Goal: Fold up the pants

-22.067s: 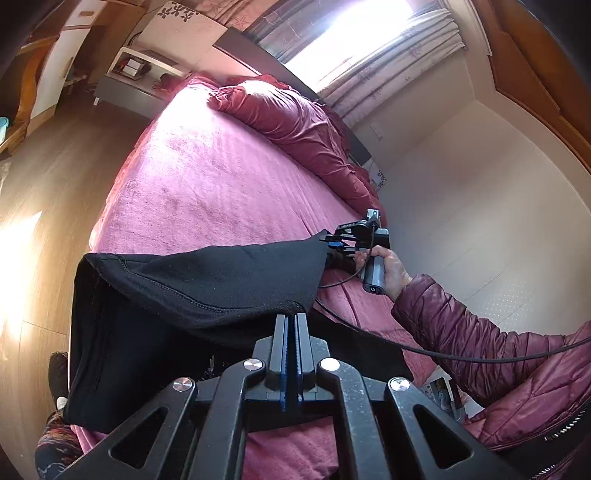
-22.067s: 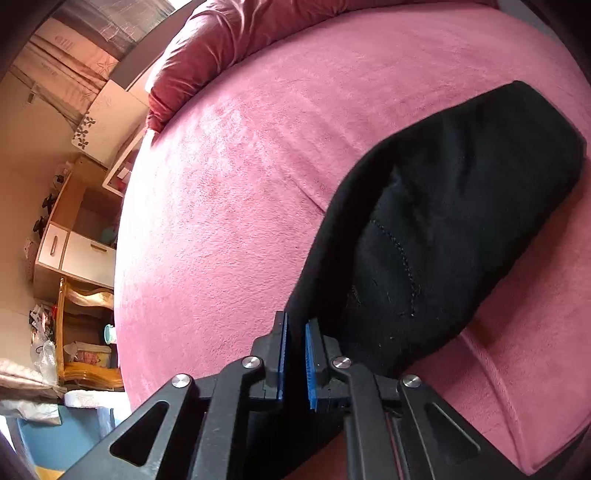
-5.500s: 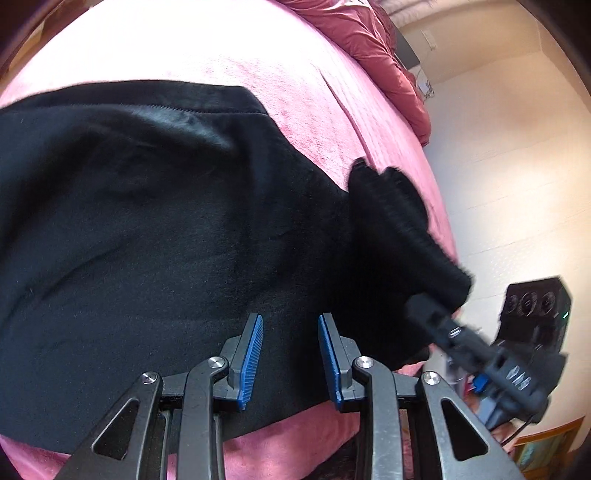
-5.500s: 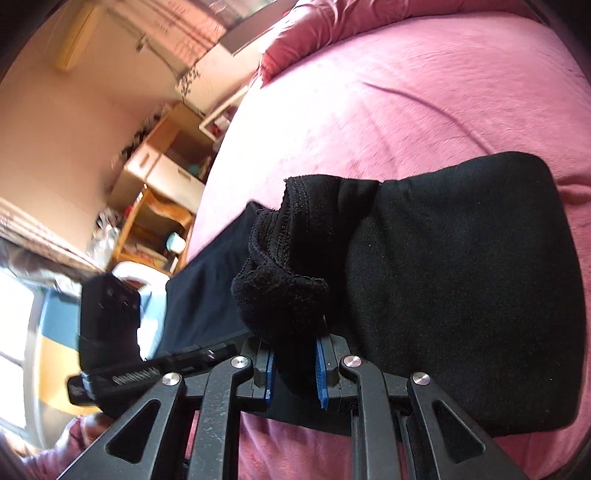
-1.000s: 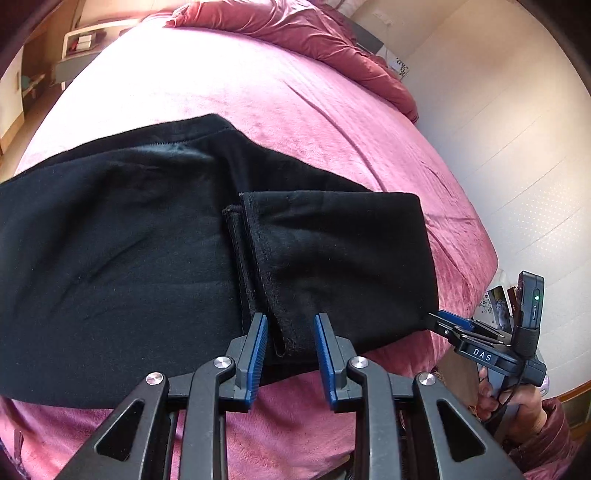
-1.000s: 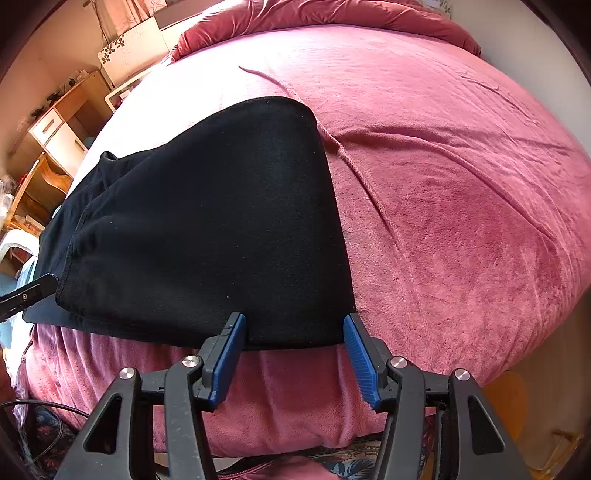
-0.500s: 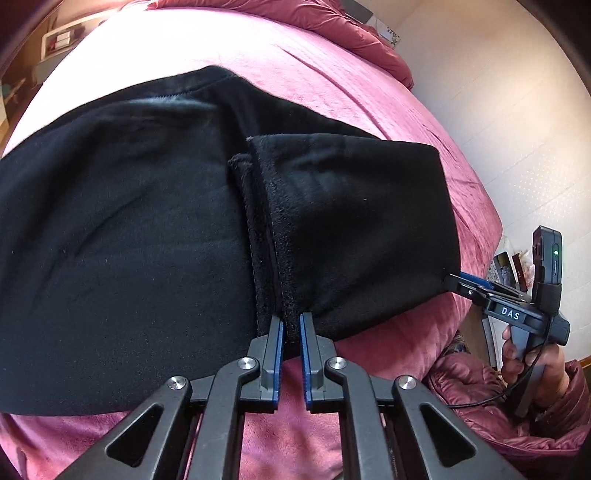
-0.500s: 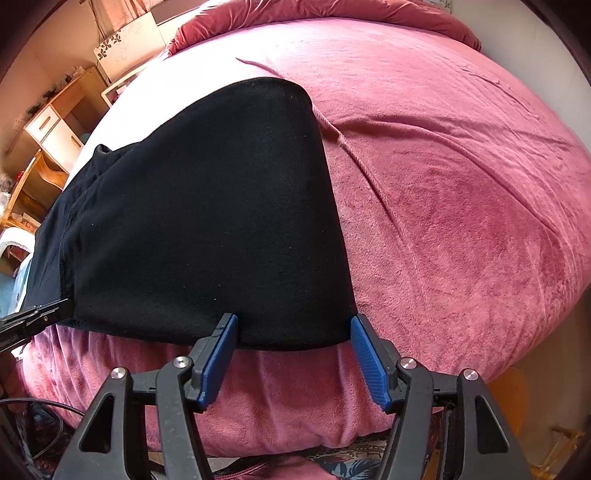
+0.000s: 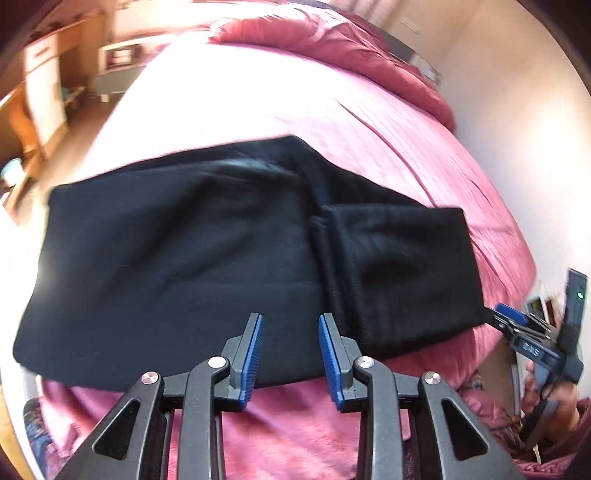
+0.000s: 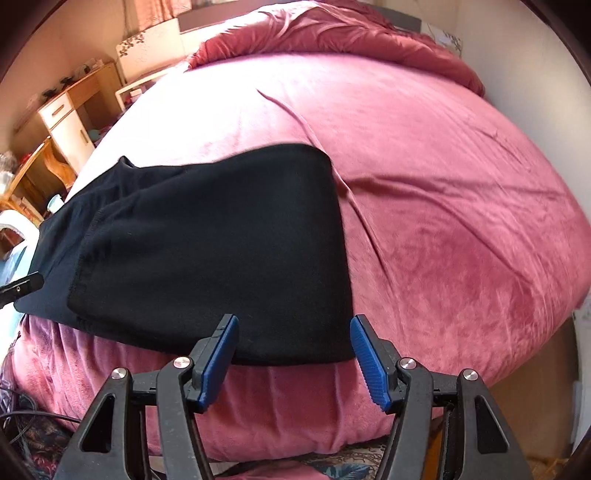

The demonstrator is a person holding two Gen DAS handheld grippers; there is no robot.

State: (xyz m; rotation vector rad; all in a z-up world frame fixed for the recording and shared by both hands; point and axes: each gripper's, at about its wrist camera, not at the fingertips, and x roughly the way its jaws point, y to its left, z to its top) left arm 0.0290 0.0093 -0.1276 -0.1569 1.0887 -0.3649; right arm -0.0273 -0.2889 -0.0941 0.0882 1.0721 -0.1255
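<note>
Now between folds: pants (image 9: 177, 258) lie part-folded; left gripper (image 9: 290, 354) opening, right gripper (image 10: 293, 358) wide, both empty. Next: regrip an end.

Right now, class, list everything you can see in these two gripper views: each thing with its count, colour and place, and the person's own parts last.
pants: one, black, partly folded, along the bed's near edge
bed cover: one, pink, plush, under the pants
quilt: one, dark red, bunched at the bed's far end
desk: one, wood and white, left of the bed
left gripper: one, black with blue pads, jaws opening, nothing between them, over the pants' near edge
right gripper: one, black with blue pads, open, over the folded end's near edge
</note>
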